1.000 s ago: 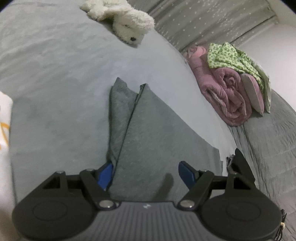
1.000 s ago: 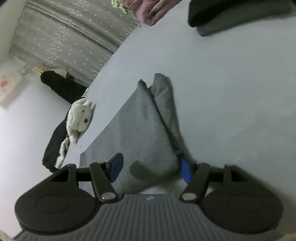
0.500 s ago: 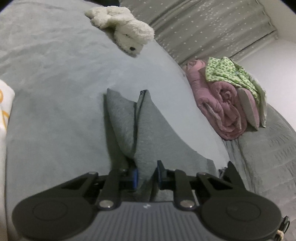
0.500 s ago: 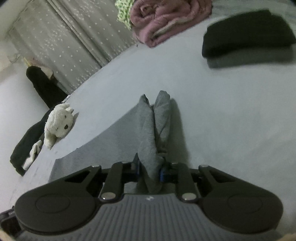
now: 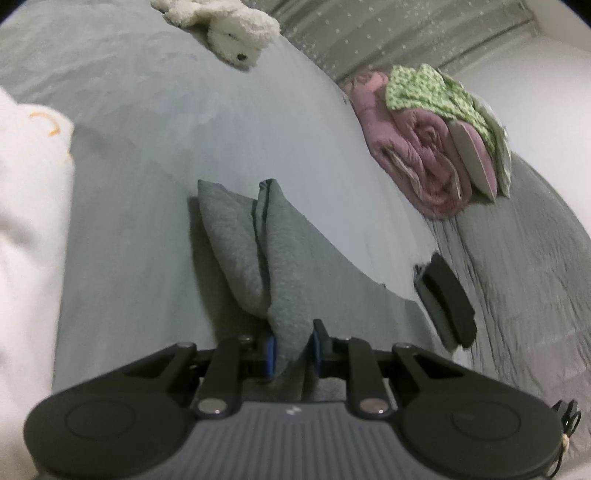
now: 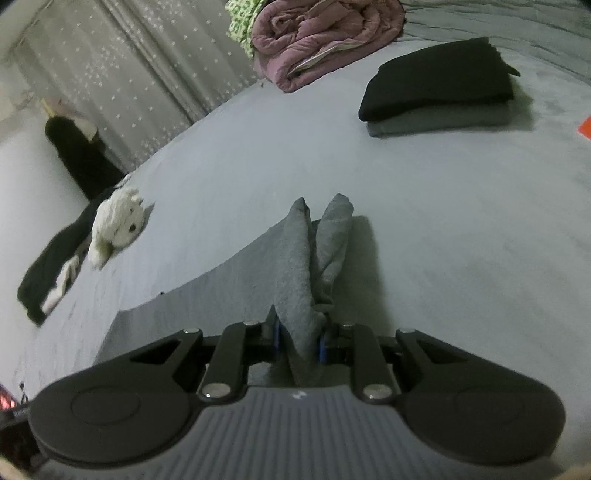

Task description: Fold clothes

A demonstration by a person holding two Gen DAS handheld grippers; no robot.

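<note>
Fabric fills the middle of our left wrist view: the grey garment (image 5: 280,266) lies on the bed (image 5: 147,147), and our left gripper (image 5: 291,350) has its fingers (image 5: 270,352) clamped on one near corner of it. A second ago those fingers stood wide apart on either side of the cloth; now they are drawn in tight with a bunched fold between them, and the corner rises off the sheet. Beyond it we see a white plush toy (image 5: 229,33) near the far edge, a rolled pink blanket (image 5: 417,155) with a green patterned cloth (image 5: 439,88) on top, and a white cloth (image 5: 26,206) at the left edge.

Our right wrist view tells the same story from the other side. The right gripper (image 6: 300,343) was open around the garment's (image 6: 295,266) other near corner a second ago; its fingers (image 6: 321,343) are now closed on a gathered ridge of grey cloth, which lifts toward the camera. A folded black and grey stack (image 6: 439,96) sits well apart at the far right, and the plush toy (image 6: 118,221) lies to the left.

With both near corners gripped and raised, we judge the fold is starting: the next move is likely to carry this edge over toward the far one.
</note>
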